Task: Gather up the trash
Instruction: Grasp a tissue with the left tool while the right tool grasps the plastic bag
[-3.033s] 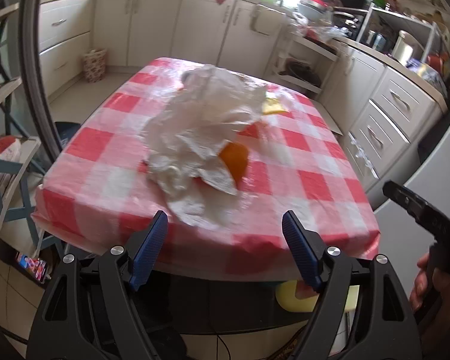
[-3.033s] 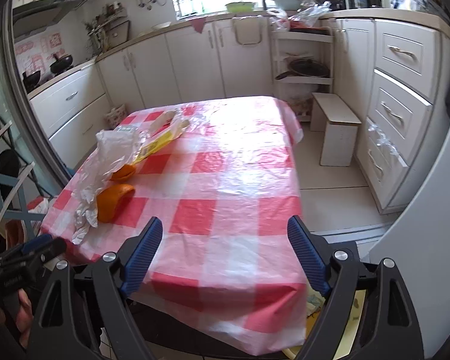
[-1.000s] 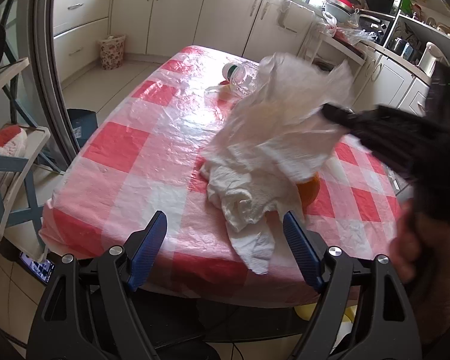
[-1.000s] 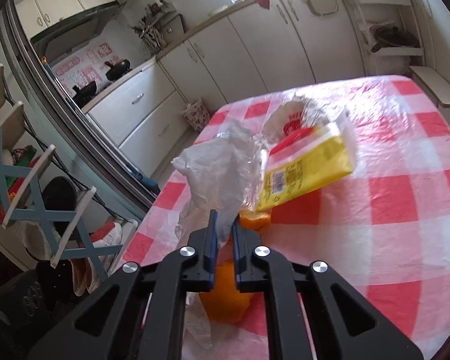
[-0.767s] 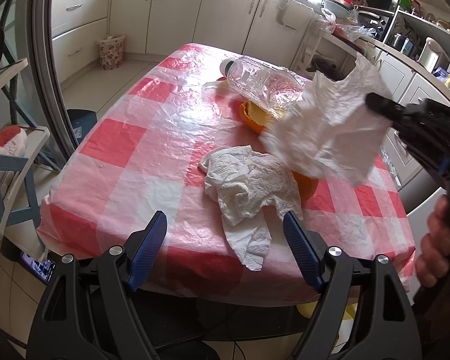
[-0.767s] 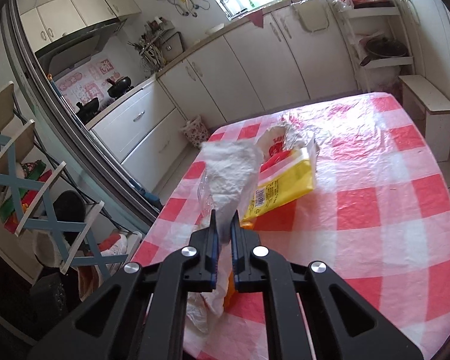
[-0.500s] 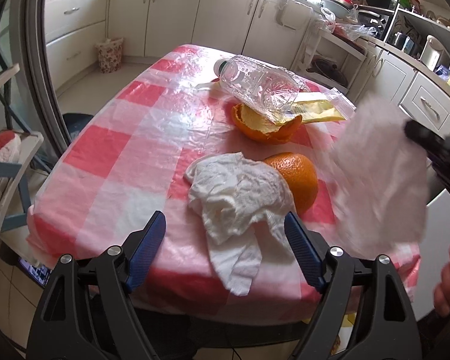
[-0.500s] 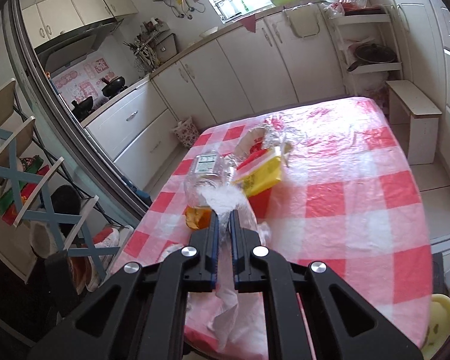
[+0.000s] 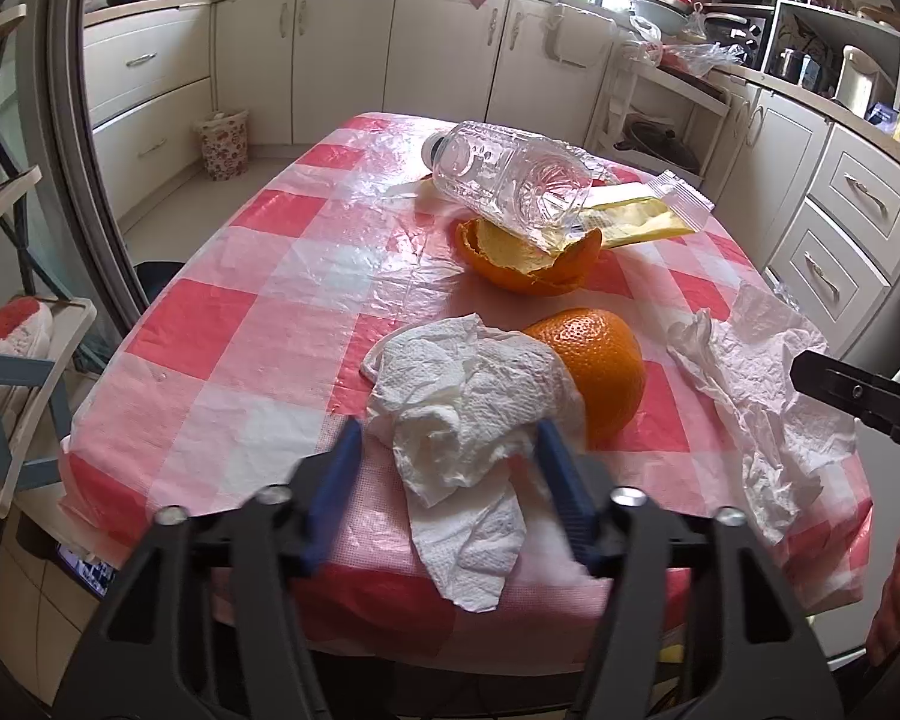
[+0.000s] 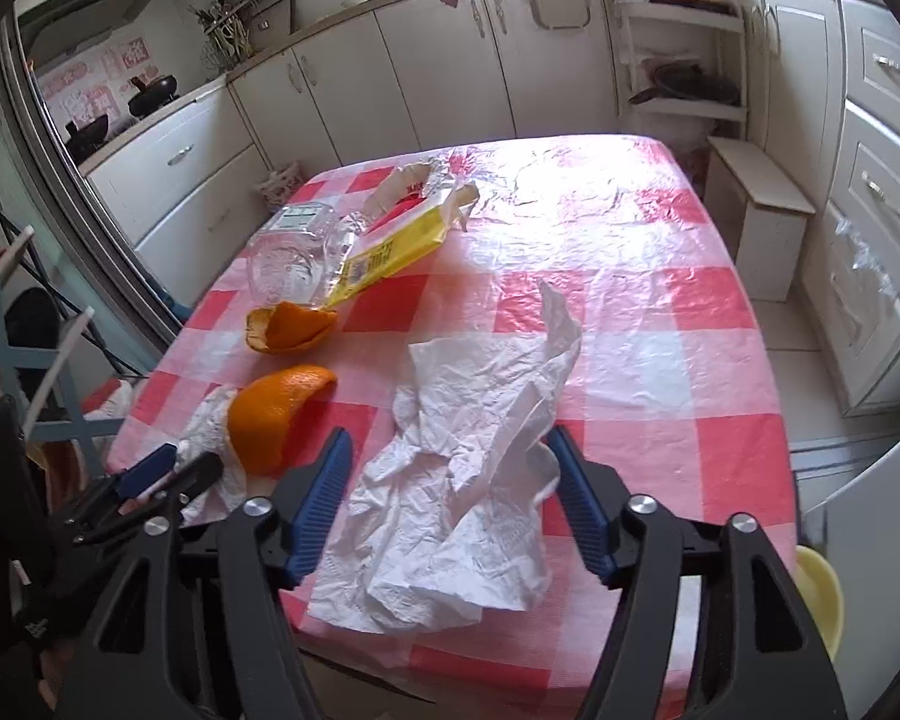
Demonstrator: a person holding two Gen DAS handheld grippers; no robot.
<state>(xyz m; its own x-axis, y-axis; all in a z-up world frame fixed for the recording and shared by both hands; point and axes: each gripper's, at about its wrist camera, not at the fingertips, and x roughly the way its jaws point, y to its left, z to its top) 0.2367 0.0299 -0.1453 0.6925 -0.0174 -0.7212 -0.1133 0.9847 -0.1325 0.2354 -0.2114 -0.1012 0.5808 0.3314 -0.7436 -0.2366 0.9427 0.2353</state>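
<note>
A white plastic bag (image 10: 468,462) lies flat on the red-checked table (image 10: 642,300) near its front edge, between the open fingers of my right gripper (image 10: 453,468); it also shows in the left wrist view (image 9: 768,396). My left gripper (image 9: 450,456) is open, its fingers either side of a crumpled paper towel (image 9: 468,420). Beside the towel lies an orange peel half (image 9: 600,360). Farther back are a second peel (image 9: 528,258), a clear plastic bottle (image 9: 510,174) on its side and a yellow wrapper (image 9: 642,216).
White kitchen cabinets (image 9: 342,54) line the far wall and drawers (image 10: 882,210) stand on the right. A small step stool (image 10: 762,216) sits beside the table. A folding rack (image 9: 6,324) stands at the left. A yellow bowl (image 10: 819,594) is below the table's front right corner.
My right gripper carried the plastic bag off the pile to the right, set it on the table and opened. The left gripper moved in around the paper towel.
</note>
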